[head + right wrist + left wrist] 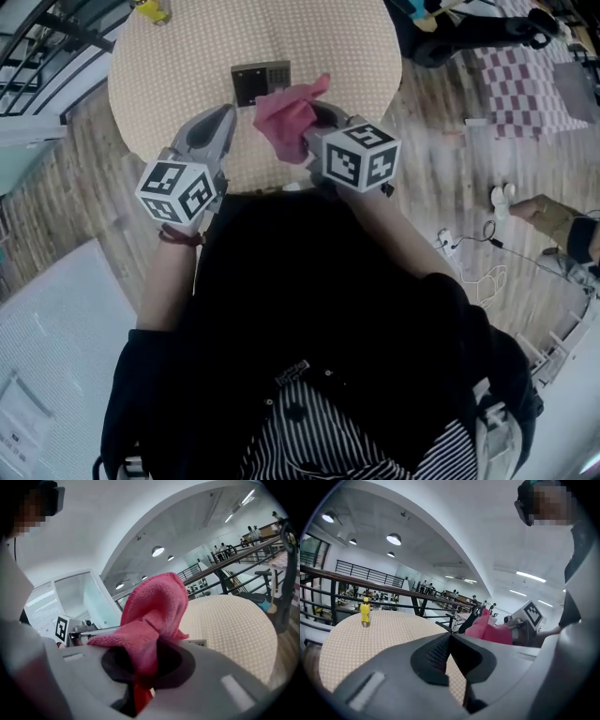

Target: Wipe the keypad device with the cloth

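A dark keypad device (261, 82) lies flat on the round beige table (187, 56), just beyond both grippers. My right gripper (314, 122) is shut on a pink cloth (289, 112), which bunches up above its jaws (152, 620) and hangs over the table's near edge, close to the keypad's right corner. A sliver of the keypad (197, 642) peeks out behind the cloth. My left gripper (225, 117) is shut with nothing between its jaws (449, 639), left of the cloth and raised off the table. The pink cloth (487, 629) shows at its right.
A small yellow bottle (153, 9) (365, 612) stands at the table's far left edge. Black railings (370, 585) run behind the table. A checked mat (525, 84) lies on the wooden floor at right, with cables (473, 246) and a person's shoe (547, 214) nearby.
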`<state>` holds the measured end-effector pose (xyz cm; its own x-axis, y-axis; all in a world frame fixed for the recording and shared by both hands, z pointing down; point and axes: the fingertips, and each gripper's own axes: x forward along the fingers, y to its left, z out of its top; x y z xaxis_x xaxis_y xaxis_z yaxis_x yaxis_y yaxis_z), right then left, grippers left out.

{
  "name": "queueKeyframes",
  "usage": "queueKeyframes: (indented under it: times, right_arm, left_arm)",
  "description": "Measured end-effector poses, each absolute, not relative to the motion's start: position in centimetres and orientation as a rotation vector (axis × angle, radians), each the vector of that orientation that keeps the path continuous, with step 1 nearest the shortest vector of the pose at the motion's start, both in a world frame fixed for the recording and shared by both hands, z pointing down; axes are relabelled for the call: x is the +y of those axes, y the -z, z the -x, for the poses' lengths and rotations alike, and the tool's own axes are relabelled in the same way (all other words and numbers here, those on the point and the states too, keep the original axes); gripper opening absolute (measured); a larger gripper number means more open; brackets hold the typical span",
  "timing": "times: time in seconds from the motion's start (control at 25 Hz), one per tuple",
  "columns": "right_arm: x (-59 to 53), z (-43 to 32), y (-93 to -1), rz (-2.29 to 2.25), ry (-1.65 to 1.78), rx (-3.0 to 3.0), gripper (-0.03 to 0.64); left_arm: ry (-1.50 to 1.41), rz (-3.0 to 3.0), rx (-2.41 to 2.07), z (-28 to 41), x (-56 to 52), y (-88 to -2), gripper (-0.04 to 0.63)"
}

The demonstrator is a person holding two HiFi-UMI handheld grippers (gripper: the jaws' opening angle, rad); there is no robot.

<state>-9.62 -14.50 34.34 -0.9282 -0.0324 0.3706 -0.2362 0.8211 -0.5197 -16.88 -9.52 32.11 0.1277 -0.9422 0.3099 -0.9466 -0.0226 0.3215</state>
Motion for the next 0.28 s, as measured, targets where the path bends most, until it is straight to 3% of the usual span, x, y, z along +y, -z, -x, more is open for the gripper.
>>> queueKeyframes:
  times: [0.28]
  right_arm:
    - [-7.6,9.6,-31.4,-0.131,-0.767,-2.694,0.061]
  left_arm:
    - [-0.007,-1.992,-1.832,15.5,-2.3,-30.2,0.003]
